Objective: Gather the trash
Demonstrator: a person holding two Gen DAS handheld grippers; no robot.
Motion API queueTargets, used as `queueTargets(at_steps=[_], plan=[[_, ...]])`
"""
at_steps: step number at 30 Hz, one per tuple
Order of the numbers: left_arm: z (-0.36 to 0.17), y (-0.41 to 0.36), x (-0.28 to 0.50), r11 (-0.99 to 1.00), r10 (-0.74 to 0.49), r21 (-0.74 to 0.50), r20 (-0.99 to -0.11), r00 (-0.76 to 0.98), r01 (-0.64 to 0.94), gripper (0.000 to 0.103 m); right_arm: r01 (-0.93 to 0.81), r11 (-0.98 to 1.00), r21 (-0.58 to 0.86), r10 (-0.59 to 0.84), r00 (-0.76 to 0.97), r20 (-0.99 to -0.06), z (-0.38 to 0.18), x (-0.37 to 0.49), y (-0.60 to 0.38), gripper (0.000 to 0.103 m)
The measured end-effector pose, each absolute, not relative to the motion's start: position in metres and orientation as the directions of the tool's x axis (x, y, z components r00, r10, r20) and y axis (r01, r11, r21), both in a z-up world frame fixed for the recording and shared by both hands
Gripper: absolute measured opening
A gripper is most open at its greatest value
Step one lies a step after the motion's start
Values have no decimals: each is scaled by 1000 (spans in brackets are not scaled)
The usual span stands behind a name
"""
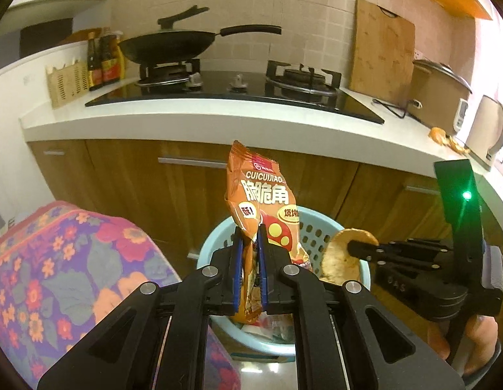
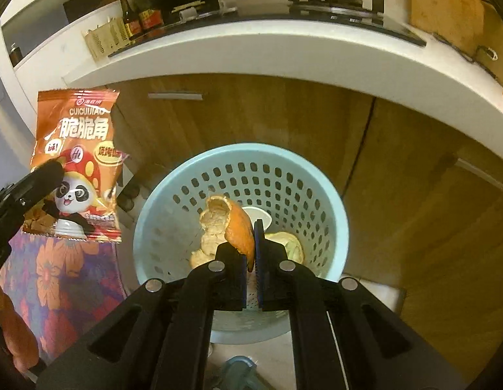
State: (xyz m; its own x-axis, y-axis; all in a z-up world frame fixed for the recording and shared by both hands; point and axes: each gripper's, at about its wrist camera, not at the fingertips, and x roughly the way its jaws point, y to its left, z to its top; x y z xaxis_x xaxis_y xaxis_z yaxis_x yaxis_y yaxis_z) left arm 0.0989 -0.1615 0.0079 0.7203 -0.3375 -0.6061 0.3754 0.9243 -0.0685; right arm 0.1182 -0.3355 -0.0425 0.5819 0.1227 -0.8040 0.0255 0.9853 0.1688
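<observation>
My left gripper (image 1: 250, 237) is shut on an orange snack wrapper (image 1: 263, 195) and holds it upright above the light blue perforated trash basket (image 1: 319, 227). The wrapper also shows at the left of the right wrist view (image 2: 74, 162). My right gripper (image 2: 251, 240) is shut on a piece of orange peel (image 2: 233, 224) held over the basket's mouth (image 2: 173, 188). In the left wrist view the peel (image 1: 341, 256) hangs at the basket's right rim from the right gripper (image 1: 355, 247). Other scraps lie in the basket's bottom.
The basket stands on the floor before wooden cabinets (image 1: 173, 188) under a white counter (image 1: 219, 110) with a gas hob, a wok (image 1: 167, 45), sauce bottles and a cutting board (image 1: 381, 55). More orange peel (image 1: 438, 135) lies on the counter at right. A floral cloth (image 1: 56, 260) lies to the left.
</observation>
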Motion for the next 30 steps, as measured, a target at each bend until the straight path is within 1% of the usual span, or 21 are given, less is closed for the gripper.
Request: queueTargets(at_steps=[4, 5, 7, 8, 9, 10, 13, 15, 17, 18, 19, 23, 25, 28, 29, 30], plan=[[5, -165, 104, 926, -332, -68, -610, 719, 370, 8, 37, 987, 156, 113, 531, -840, -54, 128, -337, 10], [4, -167, 106, 928, -327, -64, -613, 719, 368, 10, 41, 990, 136, 94, 524, -846, -57, 130, -336, 11], [-1, -168, 106, 930, -316, -50, -614, 723, 364, 32, 48, 991, 125, 84, 509, -856, -63, 131, -337, 20], [-3, -168, 105, 931, -314, -46, -609, 729, 363, 35, 50, 990, 133, 91, 501, -861, -65, 130, -338, 23], [-5, -168, 105, 929, -318, -48, -611, 725, 367, 38, 54, 989, 141, 97, 495, -864, -67, 130, -339, 28], [-8, -169, 106, 928, -320, -50, -618, 719, 370, 39, 52, 988, 142, 98, 496, -863, -68, 129, -340, 31], [-13, -167, 109, 932, -311, -53, -629, 713, 360, 39, 41, 993, 106, 70, 516, -854, -64, 124, -335, 31], [-13, -161, 109, 932, -318, -69, -630, 709, 356, 39, 34, 992, 123, 86, 528, -845, -59, 121, -334, 32], [-11, -155, 106, 934, -313, -66, -622, 718, 350, 42, 40, 993, 115, 75, 545, -835, -52, 117, -333, 35], [-10, -150, 105, 936, -312, -66, -615, 724, 347, 44, 42, 993, 114, 72, 551, -831, -49, 116, -333, 40], [-9, -147, 104, 936, -313, -69, -611, 727, 345, 45, 44, 992, 116, 72, 560, -825, -46, 114, -333, 42], [-3, -130, 99, 930, -341, -95, -587, 735, 355, 49, 36, 993, 115, 70, 599, -798, -29, 104, -326, 43], [0, -122, 95, 932, -342, -101, -569, 748, 349, 56, 32, 992, 120, 75, 614, -786, -22, 99, -322, 44], [2, -110, 86, 930, -356, -124, -546, 759, 347, 61, 27, 992, 120, 75, 645, -760, -13, 91, -314, 51], [2, -106, 83, 929, -361, -132, -537, 763, 347, 62, 25, 993, 113, 69, 658, -750, -10, 86, -308, 51], [3, -101, 79, 928, -366, -141, -524, 769, 346, 66, 22, 994, 108, 67, 664, -745, -9, 84, -304, 51]])
